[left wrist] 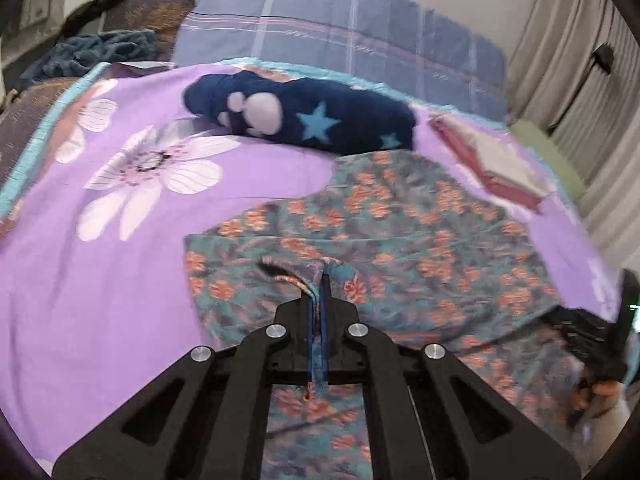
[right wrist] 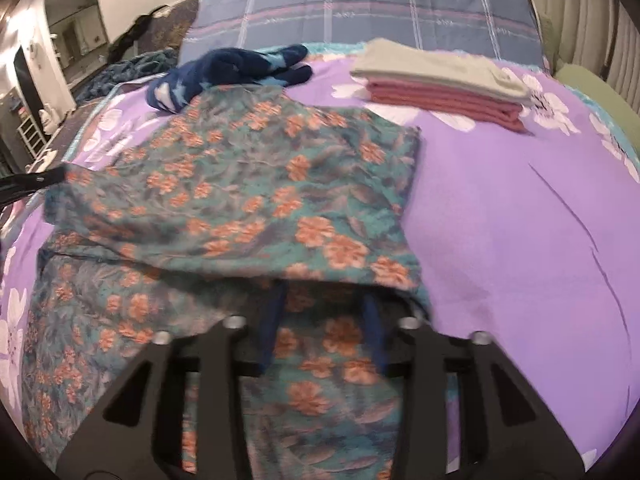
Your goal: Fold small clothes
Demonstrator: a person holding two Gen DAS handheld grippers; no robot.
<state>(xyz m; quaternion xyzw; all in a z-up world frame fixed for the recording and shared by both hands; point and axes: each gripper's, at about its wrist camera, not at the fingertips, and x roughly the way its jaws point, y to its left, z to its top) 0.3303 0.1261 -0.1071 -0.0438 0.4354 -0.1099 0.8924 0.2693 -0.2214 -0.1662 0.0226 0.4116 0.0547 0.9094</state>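
A teal garment with orange flowers [left wrist: 400, 232] lies on the purple floral bedsheet [left wrist: 120, 280]. My left gripper [left wrist: 319, 292] is shut on its edge, fabric pinched between the fingers. In the right wrist view the same garment [right wrist: 248, 184] is folded over, its top layer draping over my right gripper [right wrist: 324, 300], whose blue-padded fingers [right wrist: 270, 320] stand apart under the cloth. The left gripper's tip [right wrist: 36, 180] shows at the garment's left edge. The right gripper [left wrist: 600, 340] shows at the right edge of the left wrist view.
A navy fleece piece with stars and a paw print [left wrist: 304, 116] lies behind the garment. A folded pink and grey stack [right wrist: 444, 80] sits at the back right. A plaid blue blanket [right wrist: 360, 4] lies behind. Curtains [left wrist: 580, 60] hang on the right.
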